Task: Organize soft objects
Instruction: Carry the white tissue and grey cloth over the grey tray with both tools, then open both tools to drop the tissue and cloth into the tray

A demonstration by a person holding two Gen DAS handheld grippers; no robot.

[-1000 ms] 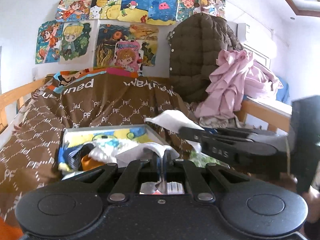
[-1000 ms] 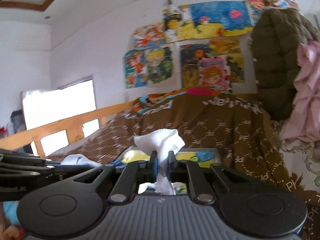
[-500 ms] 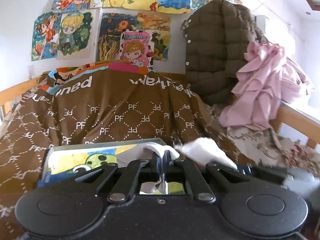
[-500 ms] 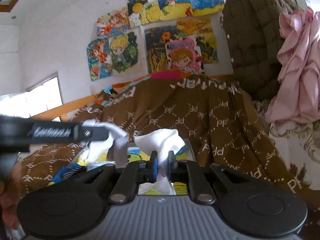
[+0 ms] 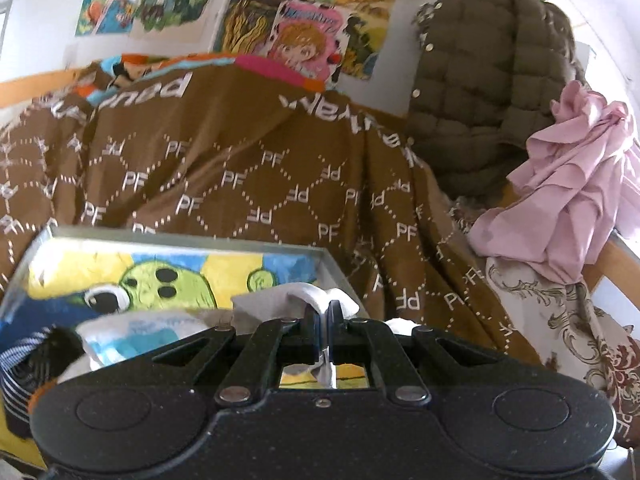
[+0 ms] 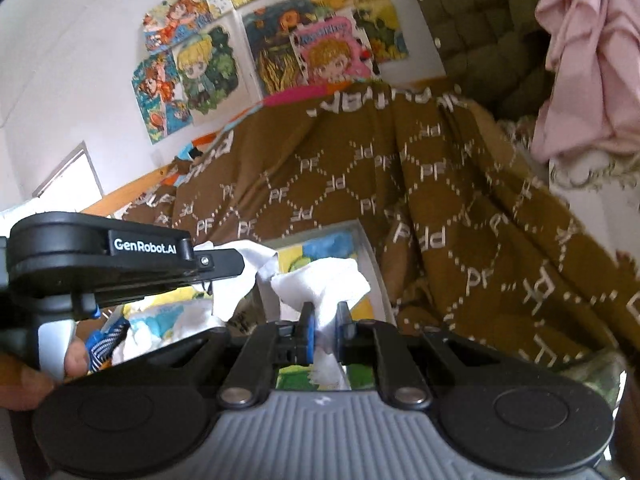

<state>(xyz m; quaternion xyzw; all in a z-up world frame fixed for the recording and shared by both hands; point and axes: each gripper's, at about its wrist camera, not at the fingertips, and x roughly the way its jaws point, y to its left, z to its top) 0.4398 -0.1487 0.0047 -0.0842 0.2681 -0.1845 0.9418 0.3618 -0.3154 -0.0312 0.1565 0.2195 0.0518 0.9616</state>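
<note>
White cloth, pinched at each end by left hand-held gripper and right hand-held gripper, over the tray on the bed; step: stowing; next: lower, release

Both wrist cams look fwd, close over shared tray, twd posters.

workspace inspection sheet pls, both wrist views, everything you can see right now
surface: brown PF-patterned blanket over a bed.
job's things: white soft cloth pinched by both grippers; shallow cartoon-printed box below.
clutter: striped and white-blue fabrics in the box.
grippers: left gripper and right gripper, both shut on the cloth.
cables: nothing seen.
surroundings: cartoon posters, olive quilted jacket, pink garment.
</note>
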